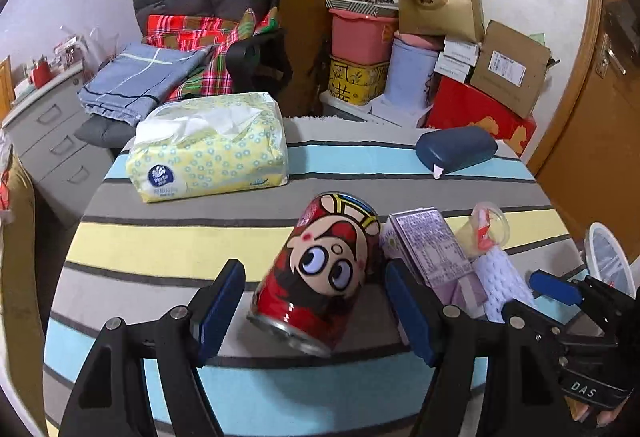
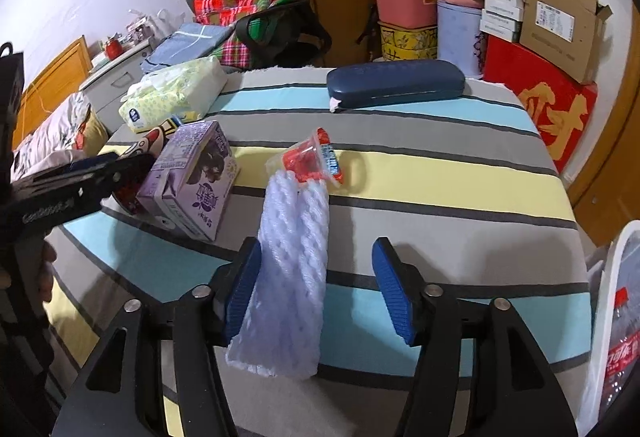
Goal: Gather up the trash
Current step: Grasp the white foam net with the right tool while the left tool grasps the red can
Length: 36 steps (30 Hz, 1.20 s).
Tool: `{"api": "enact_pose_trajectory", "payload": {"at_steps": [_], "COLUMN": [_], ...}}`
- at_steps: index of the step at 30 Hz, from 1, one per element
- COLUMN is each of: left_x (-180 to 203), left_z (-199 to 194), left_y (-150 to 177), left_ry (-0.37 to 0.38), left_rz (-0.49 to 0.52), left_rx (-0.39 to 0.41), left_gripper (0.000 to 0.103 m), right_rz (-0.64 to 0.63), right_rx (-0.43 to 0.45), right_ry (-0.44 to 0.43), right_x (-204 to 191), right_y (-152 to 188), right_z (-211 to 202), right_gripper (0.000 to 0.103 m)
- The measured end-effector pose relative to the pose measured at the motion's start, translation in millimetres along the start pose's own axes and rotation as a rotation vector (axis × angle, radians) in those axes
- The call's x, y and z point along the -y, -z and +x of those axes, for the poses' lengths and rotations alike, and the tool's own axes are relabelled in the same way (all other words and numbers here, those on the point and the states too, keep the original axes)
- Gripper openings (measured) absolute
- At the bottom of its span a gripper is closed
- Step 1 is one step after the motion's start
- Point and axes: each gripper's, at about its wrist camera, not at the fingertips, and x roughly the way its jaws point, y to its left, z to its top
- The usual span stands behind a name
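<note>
Two claws, both spread. Red can point(image 1: 320, 273) lies tipped betw. left gripper point(image 1: 316, 313) pads, untouched, long axis running away, base nearest. Right of can: purple carton point(image 1: 428, 253), then foam net point(image 2: 292, 261) betw. right gripper point(image 2: 316, 293) pads, poss. brushing the left pad.

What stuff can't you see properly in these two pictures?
- Red can: in the right wrist view the left gripper and the purple carton hide nearly all of it.
- White bin: cut off by the right edge in both views, so its inside stays unseen.
- Jelly cup: in the left wrist view the carton partly covers it.
</note>
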Motion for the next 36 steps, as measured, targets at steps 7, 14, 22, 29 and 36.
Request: {"api": "enact_pose_trajectory", "payload": {"at_steps": [7,14,22,29,36], "left_x": [-8.1,-10.0,-12.2,-9.4,2.3], "left_z": [16.1,21.5,14.1,-5.1,-27.8], "left_y": [-1.5,1.6,7.5,19.4,34.9], "left_ry": [0.013,0.047,0.033,0.018,0.013], "left_rz": [-0.028,-0.049,-0.07,-0.079,-0.077], "left_rx": [-0.042,-0.054,-0.048,-0.035,-0.023], "left_gripper": [0.072,0.065,0.061,0.06,0.058], "right_rz": [-0.019,-0.013,-0.022,-0.015,-0.012], "right_rx": [-0.015,-0.022,-0.018,-0.011,0.03], "right_ry": [0.008,-0.003,-0.039,-0.049,-0.045], "right_x": [-1.9,-1.9,-5.5,-4.9,-5.8], "right_y": [-3.3,-2.3,0.8,2.9,8.5], "right_z": [6.1,8.4,6.6,2.7,-13.9], "right_gripper": [0.061,0.061,0.029,0.026,0.025]}}
